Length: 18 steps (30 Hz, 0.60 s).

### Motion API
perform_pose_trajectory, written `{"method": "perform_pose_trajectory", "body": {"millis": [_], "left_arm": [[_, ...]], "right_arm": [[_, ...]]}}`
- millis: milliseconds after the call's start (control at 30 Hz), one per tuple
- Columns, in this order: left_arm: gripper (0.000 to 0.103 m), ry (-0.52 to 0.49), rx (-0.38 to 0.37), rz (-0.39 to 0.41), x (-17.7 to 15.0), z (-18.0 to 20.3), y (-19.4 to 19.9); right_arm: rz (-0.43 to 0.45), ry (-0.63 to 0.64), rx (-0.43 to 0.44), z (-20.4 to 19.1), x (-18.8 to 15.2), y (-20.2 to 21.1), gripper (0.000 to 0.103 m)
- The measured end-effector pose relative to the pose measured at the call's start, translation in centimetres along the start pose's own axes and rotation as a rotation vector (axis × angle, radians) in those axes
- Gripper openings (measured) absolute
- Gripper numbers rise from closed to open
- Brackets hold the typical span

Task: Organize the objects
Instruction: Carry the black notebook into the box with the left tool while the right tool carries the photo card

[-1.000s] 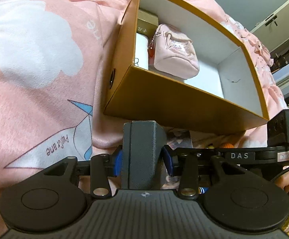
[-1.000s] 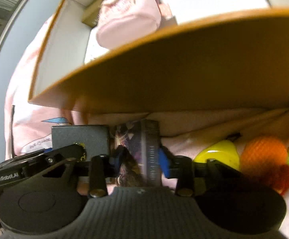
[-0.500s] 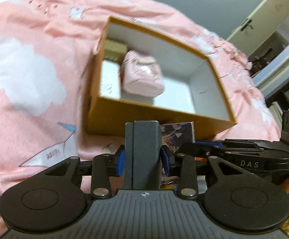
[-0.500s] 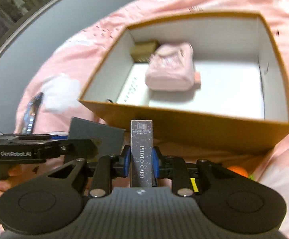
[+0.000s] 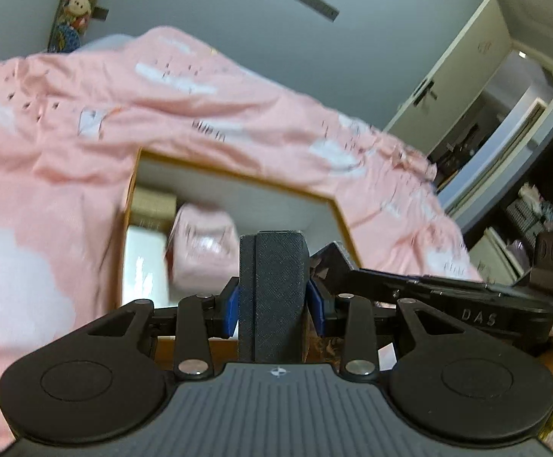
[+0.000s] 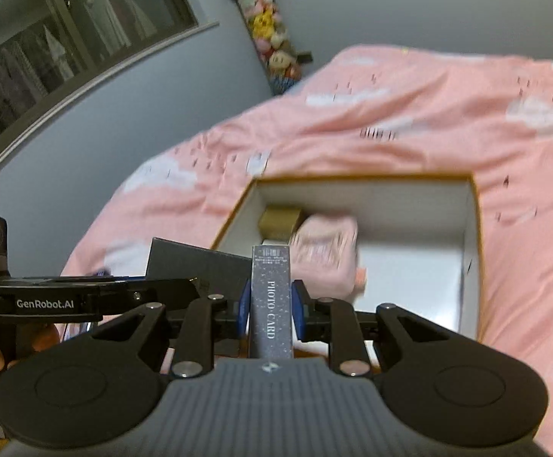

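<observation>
My left gripper (image 5: 273, 304) is shut on a dark grey textured box (image 5: 272, 282), held upright above the near edge of the open orange cardboard box (image 5: 234, 179). My right gripper (image 6: 270, 304) is shut on a grey "PHOTO CARD" box (image 6: 270, 297), held upright over the same cardboard box (image 6: 476, 236). Inside it lie a pink pouch (image 5: 204, 251) (image 6: 324, 247), a small tan box (image 5: 152, 203) (image 6: 280, 219) and a white item (image 5: 143, 262). The dark grey box also shows in the right wrist view (image 6: 196, 266).
The cardboard box sits on a bed with a pink cloud-print duvet (image 5: 48, 144) (image 6: 390, 122). Grey walls stand behind. Plush toys (image 6: 269, 26) hang in the corner. A wardrobe door (image 5: 455, 76) and shelves stand at the right.
Both grippers have risen and tilted up from beside the cardboard box's near wall to above its near edge, each still holding its box. The box interior now lies lower in view.
</observation>
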State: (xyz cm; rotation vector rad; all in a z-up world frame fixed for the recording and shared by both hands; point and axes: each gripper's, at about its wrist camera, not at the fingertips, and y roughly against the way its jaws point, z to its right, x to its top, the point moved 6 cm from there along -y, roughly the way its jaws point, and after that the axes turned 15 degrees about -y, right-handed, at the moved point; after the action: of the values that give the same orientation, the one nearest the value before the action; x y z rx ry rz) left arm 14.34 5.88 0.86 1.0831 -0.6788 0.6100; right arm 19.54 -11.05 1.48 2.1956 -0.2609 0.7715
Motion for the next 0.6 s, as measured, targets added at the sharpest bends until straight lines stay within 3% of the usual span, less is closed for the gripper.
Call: {"method": "perform_pose_trajectory", "body": {"millis": [133, 367, 600], "left_arm": [[0.041, 0.018, 0.016, -0.008, 1.0, -0.9, -2.7], [0.041, 0.148, -0.066, -0.163, -1.0, -3.8, -8.6], [0.041, 0.158, -0.038, -0.282, -2.7, -4.2, -12.2]], "right_arm": [[0.034, -0.046, -0.019, 0.9, 1.8, -1.1, 0.024], [0.003, -0.156, -0.103, 4.8, 1.2, -5.2, 0.024], [-0.048, -0.252, -0.135, 8.1, 0.6, -7.2, 0.024]]}}
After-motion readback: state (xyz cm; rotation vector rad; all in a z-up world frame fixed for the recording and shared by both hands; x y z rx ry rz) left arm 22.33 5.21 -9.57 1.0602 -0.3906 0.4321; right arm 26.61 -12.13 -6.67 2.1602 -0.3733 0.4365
